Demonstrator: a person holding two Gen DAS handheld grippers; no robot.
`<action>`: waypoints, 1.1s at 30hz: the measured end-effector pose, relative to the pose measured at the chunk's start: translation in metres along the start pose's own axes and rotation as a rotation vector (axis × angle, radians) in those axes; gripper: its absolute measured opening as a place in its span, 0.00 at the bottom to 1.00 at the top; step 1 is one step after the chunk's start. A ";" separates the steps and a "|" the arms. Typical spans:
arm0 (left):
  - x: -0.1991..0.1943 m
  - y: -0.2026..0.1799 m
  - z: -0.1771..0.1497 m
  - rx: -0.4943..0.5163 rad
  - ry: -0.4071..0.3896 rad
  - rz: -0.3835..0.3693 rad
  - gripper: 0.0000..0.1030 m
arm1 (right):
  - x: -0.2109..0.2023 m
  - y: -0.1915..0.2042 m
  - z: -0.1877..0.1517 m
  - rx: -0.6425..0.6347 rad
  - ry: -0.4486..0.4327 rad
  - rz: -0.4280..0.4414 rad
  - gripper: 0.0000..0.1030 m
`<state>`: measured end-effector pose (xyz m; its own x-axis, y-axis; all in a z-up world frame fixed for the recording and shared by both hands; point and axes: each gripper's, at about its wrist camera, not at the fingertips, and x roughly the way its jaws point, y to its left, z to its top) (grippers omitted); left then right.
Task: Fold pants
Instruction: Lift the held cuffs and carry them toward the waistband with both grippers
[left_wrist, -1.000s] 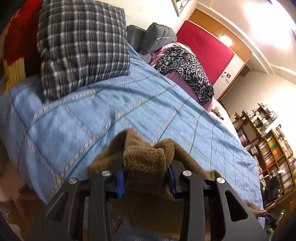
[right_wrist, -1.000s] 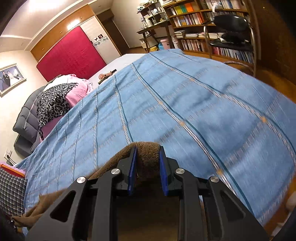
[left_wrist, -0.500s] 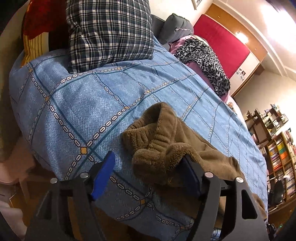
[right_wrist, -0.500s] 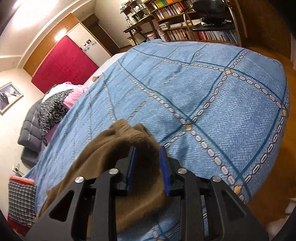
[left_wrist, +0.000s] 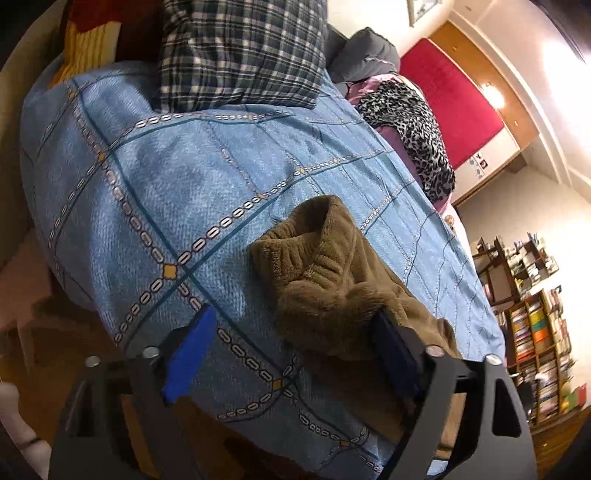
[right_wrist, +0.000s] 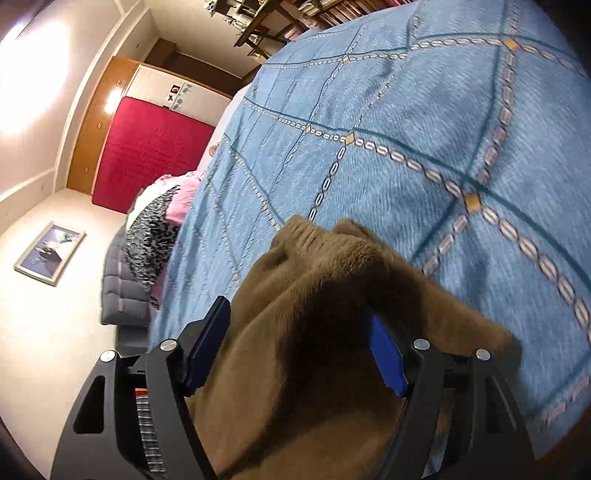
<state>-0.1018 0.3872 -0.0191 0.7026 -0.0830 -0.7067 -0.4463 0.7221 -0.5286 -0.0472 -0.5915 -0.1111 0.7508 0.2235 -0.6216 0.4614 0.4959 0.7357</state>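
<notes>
Brown fleece pants (left_wrist: 325, 280) lie on the blue patterned bedspread (left_wrist: 207, 173) near its front edge. In the left wrist view my left gripper (left_wrist: 291, 350) is open, its blue pads wide apart; the bunched waistband end of the pants rests between them, against the right pad. In the right wrist view my right gripper (right_wrist: 299, 347) is open too, with the other end of the pants (right_wrist: 325, 295) lying loose between its pads on the bedspread (right_wrist: 424, 122).
A plaid pillow (left_wrist: 240, 51) and a red-yellow cushion (left_wrist: 88, 40) sit at the head of the bed. Leopard-print and pink clothes (left_wrist: 413, 122) lie at the far side. Bookshelves (left_wrist: 535, 325) and a red wardrobe panel (right_wrist: 147, 151) stand beyond.
Both grippers brought the pants down onto the bedspread and opened, the left first, the right within the last half second. The pants now rest loose on the bed.
</notes>
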 end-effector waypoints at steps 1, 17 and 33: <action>-0.003 0.002 -0.001 -0.013 -0.005 -0.007 0.85 | 0.004 0.005 0.000 -0.042 -0.006 -0.032 0.67; 0.014 -0.012 -0.034 -0.172 0.153 -0.239 0.89 | -0.043 0.067 -0.008 -0.267 -0.144 -0.030 0.17; 0.042 -0.047 0.021 -0.160 0.088 -0.167 0.16 | -0.060 0.072 -0.010 -0.257 -0.145 -0.041 0.17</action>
<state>-0.0395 0.3648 -0.0140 0.7264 -0.2564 -0.6377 -0.4151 0.5758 -0.7044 -0.0634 -0.5608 -0.0233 0.8020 0.0858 -0.5912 0.3718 0.7028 0.6065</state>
